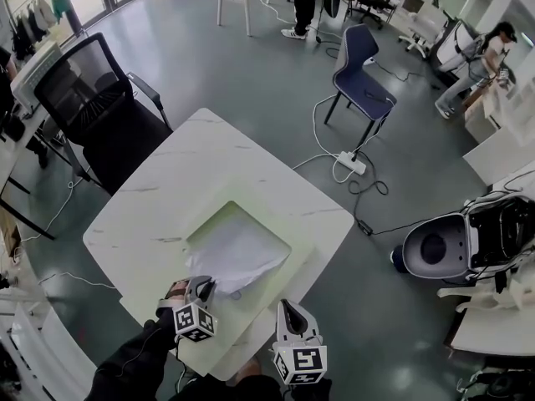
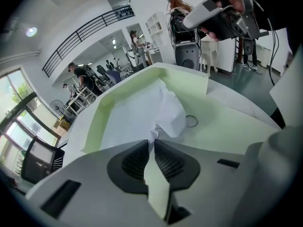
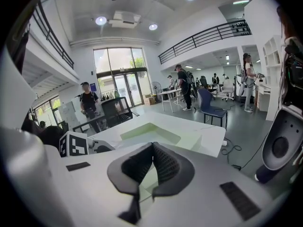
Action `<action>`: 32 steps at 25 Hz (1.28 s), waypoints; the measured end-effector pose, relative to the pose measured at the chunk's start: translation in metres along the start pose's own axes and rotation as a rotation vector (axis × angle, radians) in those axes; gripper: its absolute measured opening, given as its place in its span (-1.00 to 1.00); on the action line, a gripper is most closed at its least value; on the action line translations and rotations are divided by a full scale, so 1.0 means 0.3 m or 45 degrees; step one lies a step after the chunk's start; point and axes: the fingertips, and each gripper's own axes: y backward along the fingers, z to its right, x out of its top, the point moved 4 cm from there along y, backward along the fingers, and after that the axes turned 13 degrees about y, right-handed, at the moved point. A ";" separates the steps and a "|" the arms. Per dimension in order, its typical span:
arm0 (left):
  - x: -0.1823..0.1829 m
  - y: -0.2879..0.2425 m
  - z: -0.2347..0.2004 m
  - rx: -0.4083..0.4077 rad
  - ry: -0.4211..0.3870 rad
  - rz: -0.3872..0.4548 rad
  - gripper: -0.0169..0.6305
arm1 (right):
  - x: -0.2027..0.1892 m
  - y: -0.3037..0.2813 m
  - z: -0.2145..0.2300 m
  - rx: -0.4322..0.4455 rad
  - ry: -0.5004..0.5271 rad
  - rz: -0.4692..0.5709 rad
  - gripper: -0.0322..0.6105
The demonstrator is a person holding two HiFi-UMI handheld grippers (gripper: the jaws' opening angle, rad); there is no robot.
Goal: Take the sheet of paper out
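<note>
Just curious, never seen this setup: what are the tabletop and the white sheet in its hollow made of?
Tabletop: white with faint grey veins, smooth, so marble or a marble-look laminate; cannot tell which. Sheet: thin matte paper, judging by its soft creases and crumpled edge.

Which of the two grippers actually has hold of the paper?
The left gripper: its jaws pinch the near corner of the crumpled sheet of paper in the green tray. The right gripper is shut on nothing, short of the tray.

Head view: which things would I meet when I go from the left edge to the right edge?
black office chair → sheet of paper → blue chair → person bending over
</note>
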 end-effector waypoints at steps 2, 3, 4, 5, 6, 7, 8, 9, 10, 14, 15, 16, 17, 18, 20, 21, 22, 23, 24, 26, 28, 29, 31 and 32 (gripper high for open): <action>0.006 0.007 0.004 -0.009 0.003 0.006 -0.80 | 0.004 0.004 -0.004 -0.001 0.003 -0.002 -0.85; 0.005 0.011 0.006 -0.014 0.009 0.009 -0.82 | 0.004 0.006 -0.008 -0.003 0.004 -0.003 -0.85; 0.005 0.017 0.008 -0.019 0.017 0.013 -0.83 | 0.004 0.008 -0.013 -0.004 0.005 -0.003 -0.85; 0.005 0.025 0.010 -0.023 0.027 0.018 -0.83 | 0.007 0.013 -0.018 -0.005 0.007 -0.002 -0.85; 0.005 0.035 0.011 -0.027 0.037 0.024 -0.83 | 0.011 0.019 -0.023 -0.007 0.008 0.001 -0.85; 0.005 0.045 0.011 -0.028 0.045 0.030 -0.83 | 0.015 0.025 -0.029 -0.008 0.009 0.005 -0.85; 0.005 0.055 0.011 -0.029 0.052 0.039 -0.83 | 0.018 0.032 -0.034 -0.010 0.010 0.007 -0.85; 0.005 0.066 0.011 -0.029 0.059 0.049 -0.84 | 0.019 0.039 -0.040 -0.014 0.011 0.009 -0.85; 0.006 0.079 0.012 -0.029 0.066 0.061 -0.84 | 0.019 0.047 -0.047 -0.017 0.013 0.011 -0.85; 0.013 0.143 0.005 -0.031 0.116 0.123 -0.84 | 0.034 0.082 -0.088 -0.029 0.028 0.027 -0.85; 0.017 0.164 0.003 -0.033 0.129 0.136 -0.84 | 0.043 0.094 -0.100 -0.032 0.033 0.032 -0.85; 0.020 0.187 0.002 -0.036 0.140 0.148 -0.84 | 0.053 0.108 -0.113 -0.035 0.037 0.038 -0.85; 0.023 0.211 0.003 -0.039 0.150 0.159 -0.84 | 0.064 0.124 -0.126 -0.039 0.041 0.045 -0.85; 0.025 0.236 0.004 -0.041 0.157 0.170 -0.84 | 0.073 0.141 -0.140 -0.045 0.046 0.052 -0.85; 0.028 0.287 0.008 -0.041 0.165 0.199 -0.84 | 0.089 0.177 -0.171 -0.058 0.056 0.067 -0.85; 0.028 0.314 0.010 -0.039 0.167 0.216 -0.84 | 0.096 0.197 -0.189 -0.065 0.062 0.074 -0.85; 0.027 0.344 0.013 -0.036 0.168 0.234 -0.84 | 0.104 0.218 -0.208 -0.072 0.068 0.081 -0.85; 0.026 0.377 0.017 -0.032 0.169 0.253 -0.86 | 0.112 0.242 -0.227 -0.080 0.074 0.089 -0.85; 0.025 0.411 0.021 -0.030 0.174 0.270 -0.86 | 0.121 0.268 -0.246 -0.089 0.080 0.098 -0.85; 0.022 0.476 0.027 -0.029 0.188 0.305 -0.87 | 0.139 0.320 -0.283 -0.108 0.093 0.117 -0.85; 0.017 0.532 0.033 -0.028 0.202 0.340 -0.87 | 0.153 0.366 -0.318 -0.129 0.104 0.139 -0.85; 0.016 0.559 0.038 -0.027 0.209 0.358 -0.87 | 0.158 0.390 -0.333 -0.139 0.110 0.150 -0.85; 0.017 0.619 0.055 -0.027 0.224 0.396 -0.87 | 0.169 0.447 -0.361 -0.161 0.121 0.173 -0.85; 0.018 0.654 0.066 -0.029 0.233 0.416 -0.87 | 0.175 0.479 -0.375 -0.172 0.127 0.186 -0.85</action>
